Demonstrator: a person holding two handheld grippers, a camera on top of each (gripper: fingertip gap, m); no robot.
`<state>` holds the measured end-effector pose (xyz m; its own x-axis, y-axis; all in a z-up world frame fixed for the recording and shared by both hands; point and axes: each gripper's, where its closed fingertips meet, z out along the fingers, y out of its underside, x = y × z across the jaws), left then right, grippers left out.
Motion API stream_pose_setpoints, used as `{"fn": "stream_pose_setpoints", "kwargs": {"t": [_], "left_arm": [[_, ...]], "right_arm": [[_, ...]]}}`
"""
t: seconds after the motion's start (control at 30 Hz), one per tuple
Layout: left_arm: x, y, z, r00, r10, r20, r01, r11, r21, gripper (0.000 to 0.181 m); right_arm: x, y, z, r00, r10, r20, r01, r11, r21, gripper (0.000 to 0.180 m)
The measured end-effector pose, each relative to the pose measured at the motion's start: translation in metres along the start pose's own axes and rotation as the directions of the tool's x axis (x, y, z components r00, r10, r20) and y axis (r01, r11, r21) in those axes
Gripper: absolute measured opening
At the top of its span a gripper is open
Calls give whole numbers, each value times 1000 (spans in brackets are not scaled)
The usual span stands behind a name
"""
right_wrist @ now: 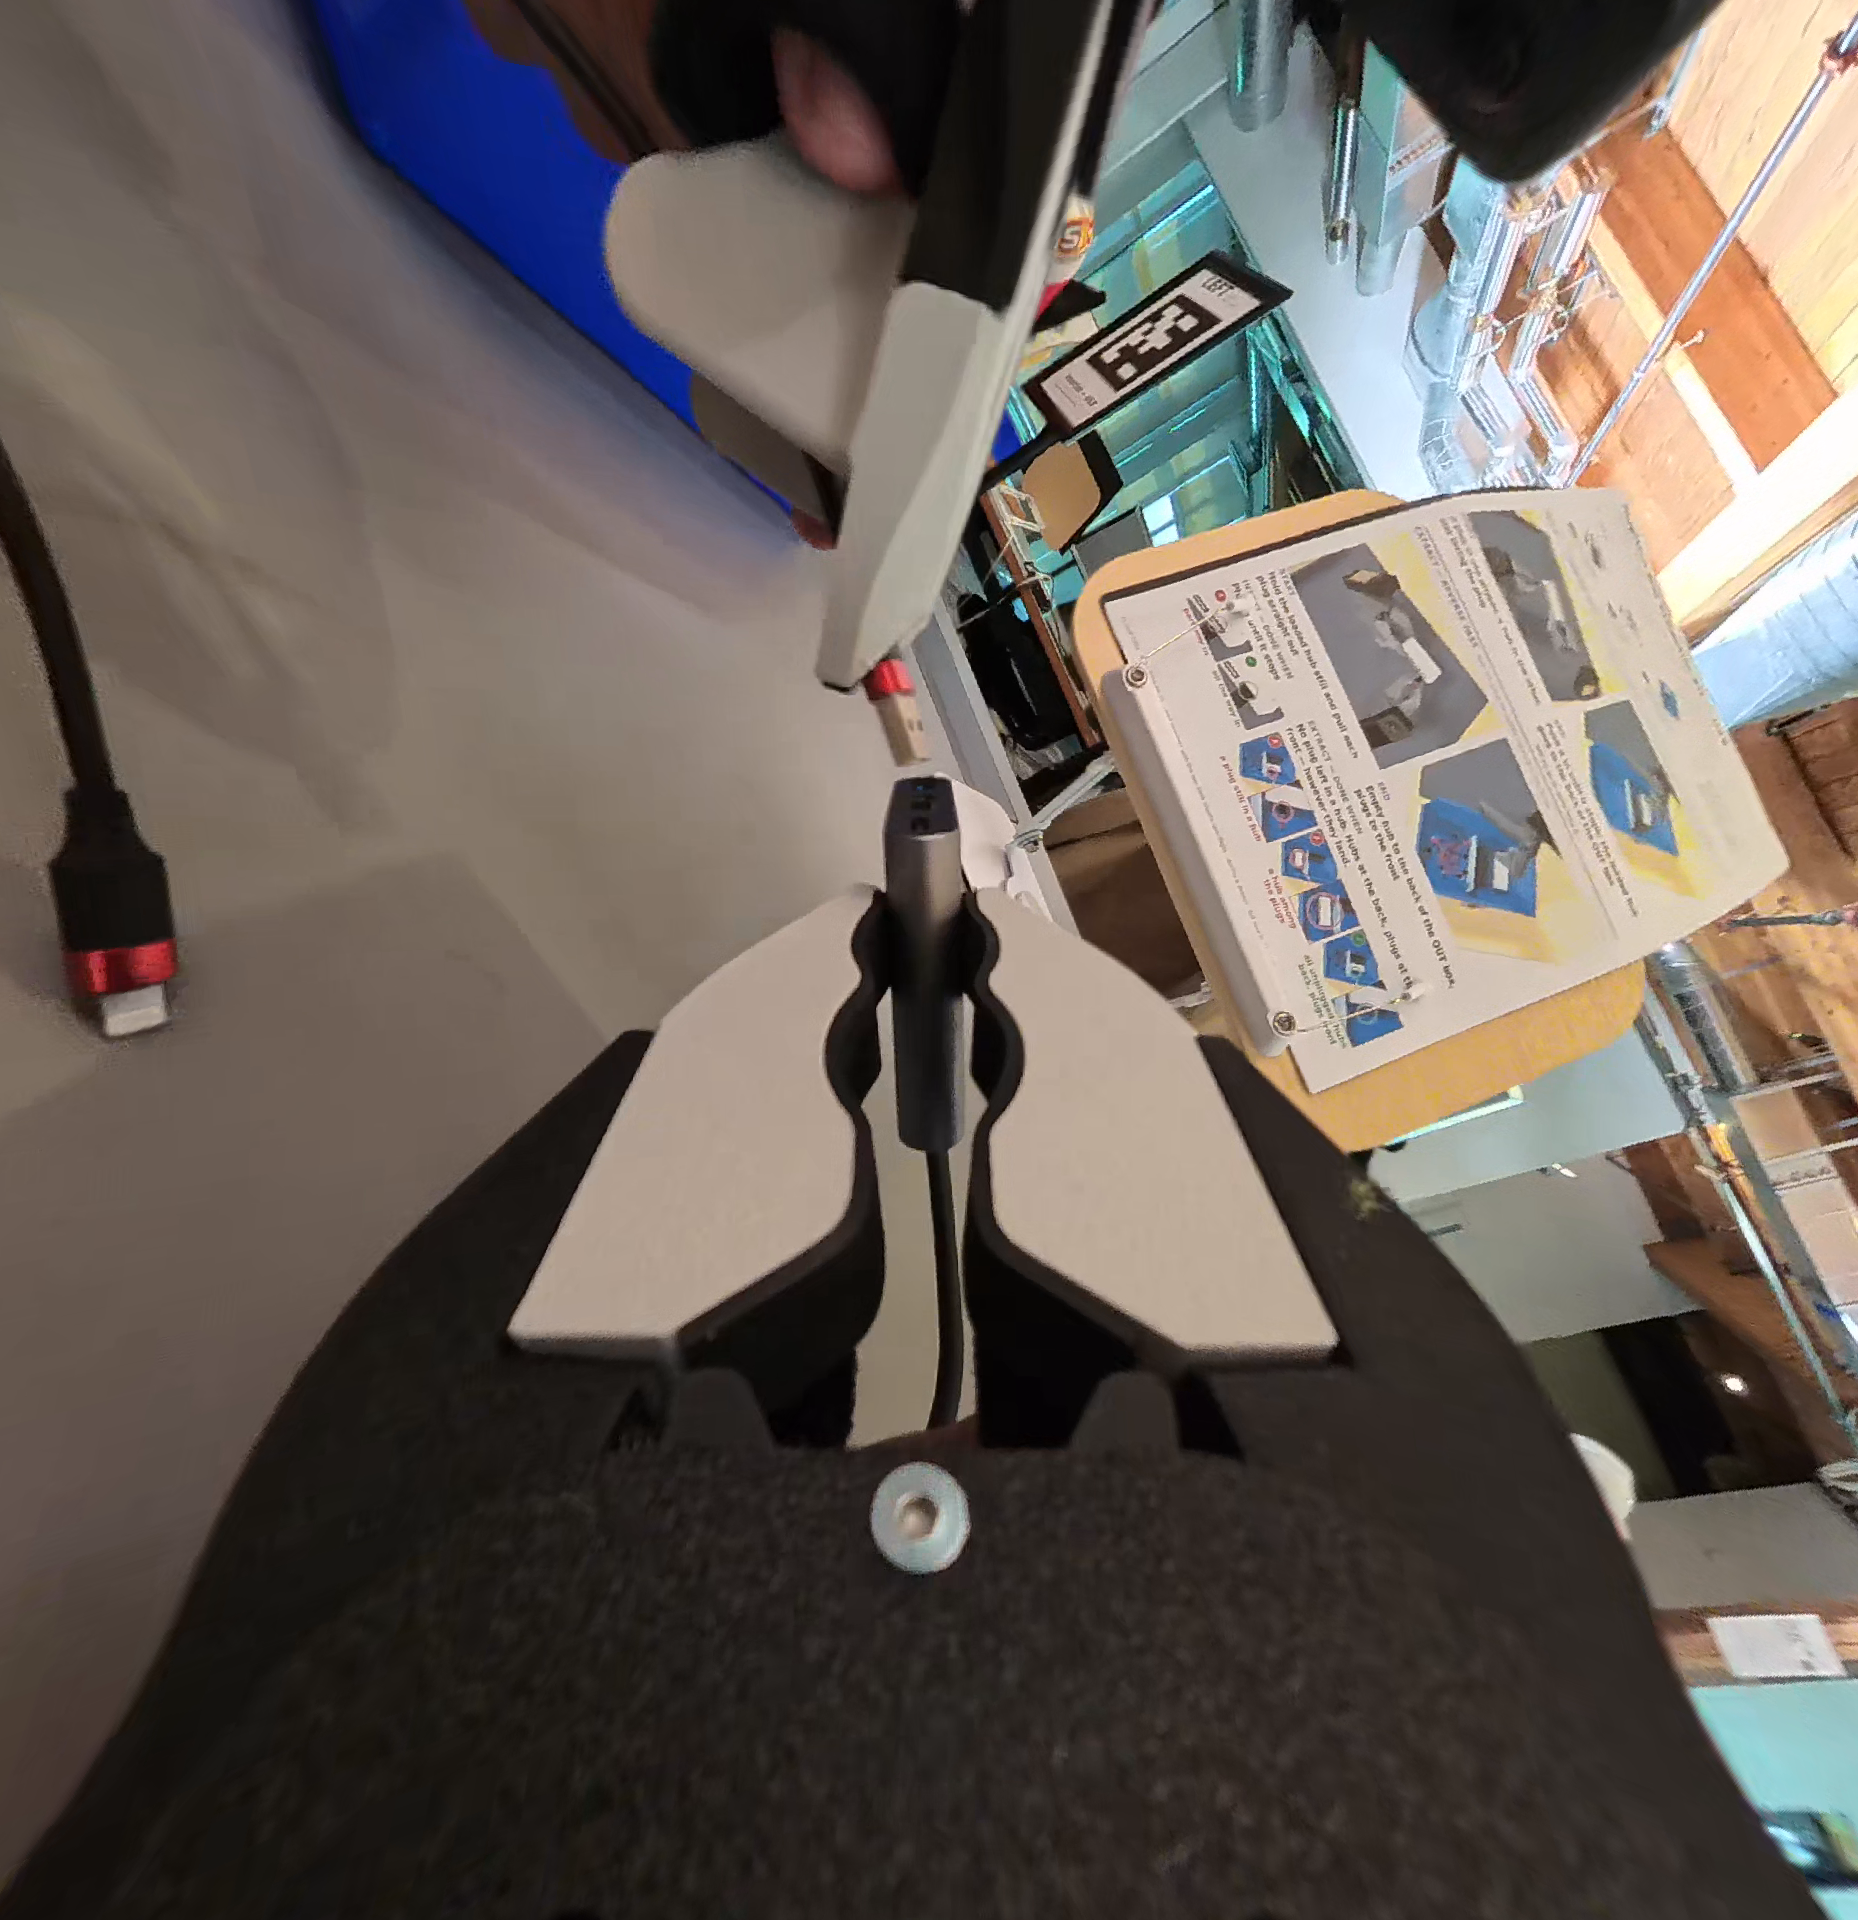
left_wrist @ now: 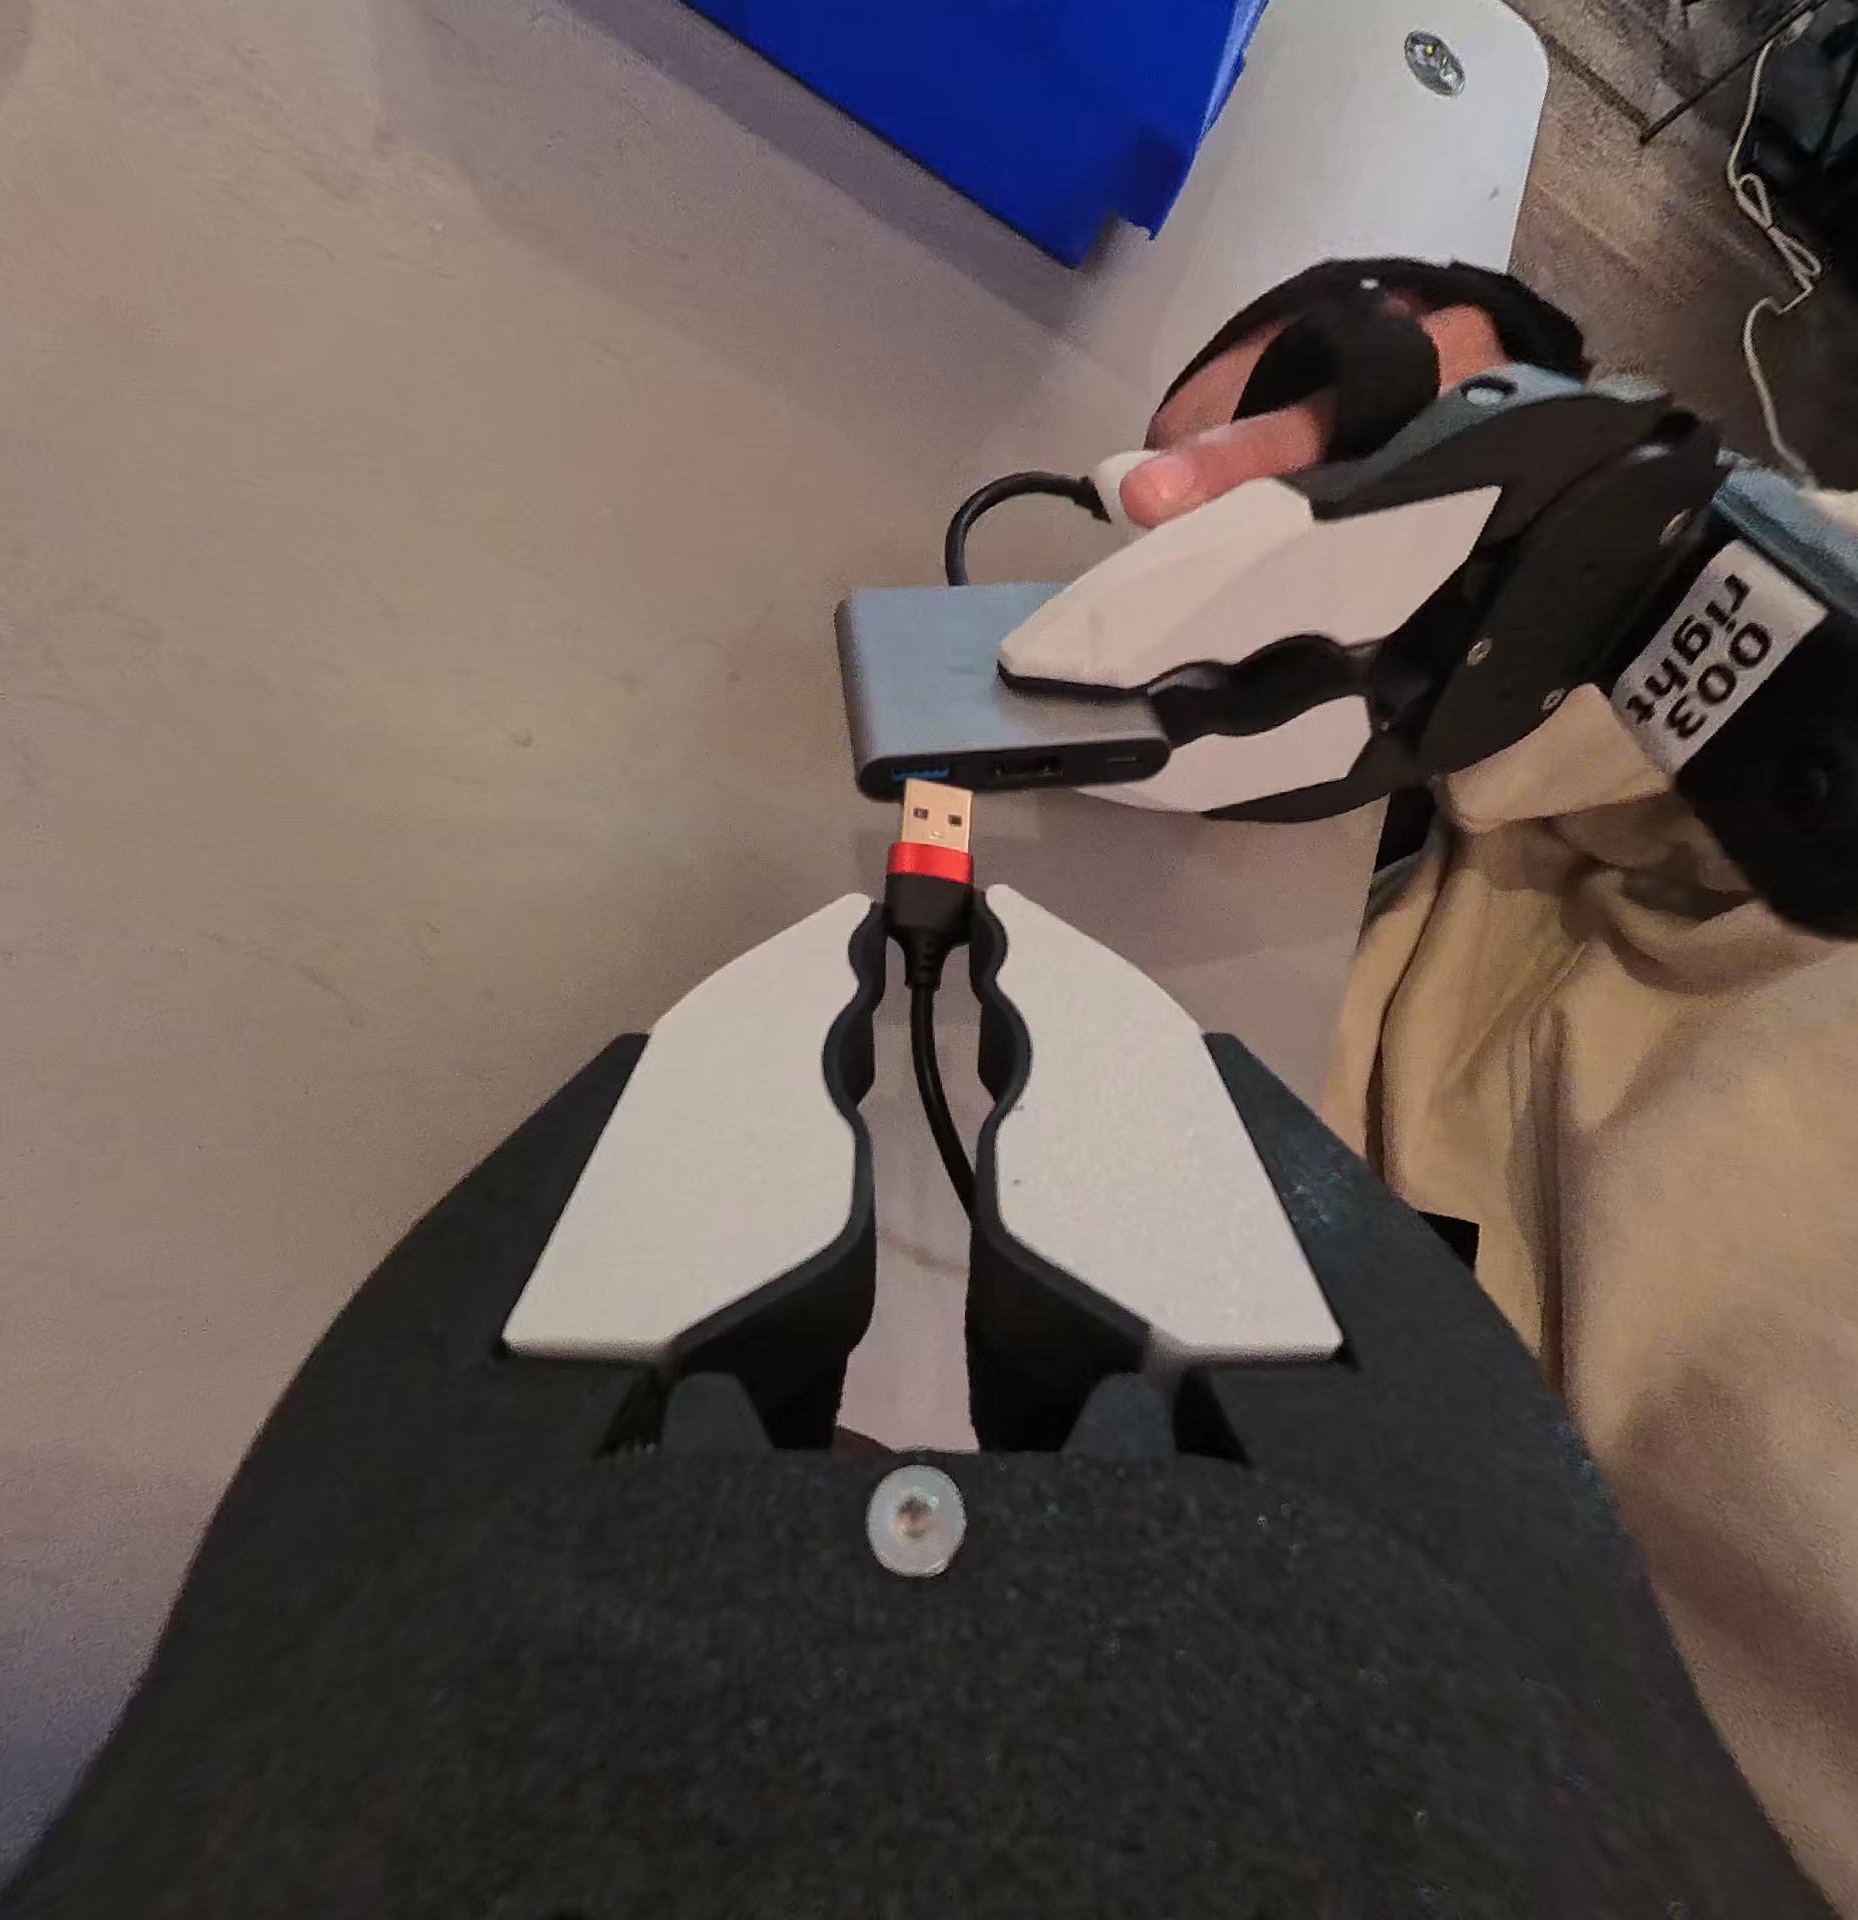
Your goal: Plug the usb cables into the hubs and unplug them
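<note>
My left gripper [left_wrist: 929, 914] is clamped on a USB plug [left_wrist: 933, 842] by its black boot, with the red collar and metal tip sticking out past the fingertips and the black cable [left_wrist: 940, 1101] trailing back between the fingers. The tip sits right at the blue port at the left end of the grey hub [left_wrist: 925, 675], just at the port mouth; I cannot tell if it has entered. My right gripper [left_wrist: 1101, 707] comes in from the right and is closed on the hub, one white finger above its flat face and one below. In the right wrist view my right gripper [right_wrist: 925, 914] pinches the hub [right_wrist: 925, 935] edge-on, its lead [right_wrist: 944, 1288] running back between the fingers, and the plug [right_wrist: 899, 712] shows just beyond the hub's far end, slightly apart there. A second red-collared plug [right_wrist: 114, 914] lies loose on the table [right_wrist: 385, 727] at the far left. A blue bin [left_wrist: 987, 104] stands at the far side of the table, and an instruction sheet [right_wrist: 1424, 779] hangs beyond at right.
</note>
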<state>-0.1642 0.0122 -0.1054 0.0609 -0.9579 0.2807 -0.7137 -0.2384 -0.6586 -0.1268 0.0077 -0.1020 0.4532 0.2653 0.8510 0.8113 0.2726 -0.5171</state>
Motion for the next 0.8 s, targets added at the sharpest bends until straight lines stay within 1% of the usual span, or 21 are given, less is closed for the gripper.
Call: {"fn": "stream_pose_setpoints", "kwargs": {"t": [0.1, 0.37, 0.57, 0.73, 0.8], "left_arm": [[1, -2, 1, 999, -25, -21, 25, 1000, 0, 15], [-5, 4, 5, 998, -59, 3, 59, 997, -45, 15], [1, 11, 9, 995, -92, -42, 87, 992, -96, 15], [0, 15, 10, 979, -194, -63, 183, 972, -149, 15], [0, 16, 10, 976, -205, -78, 191, 970, -153, 15]], "right_arm": [[-3, 0, 1, 999, -51, -6, 51, 999, -8, 12], [-5, 0, 1, 993, -115, -27, 114, 993, -23, 12], [-8, 1, 2, 977, -209, -45, 207, 977, -46, 12], [-10, 0, 1, 955, -290, -68, 287, 956, -55, 12], [-10, -2, 0, 951, -301, -74, 297, 953, -55, 12]]}}
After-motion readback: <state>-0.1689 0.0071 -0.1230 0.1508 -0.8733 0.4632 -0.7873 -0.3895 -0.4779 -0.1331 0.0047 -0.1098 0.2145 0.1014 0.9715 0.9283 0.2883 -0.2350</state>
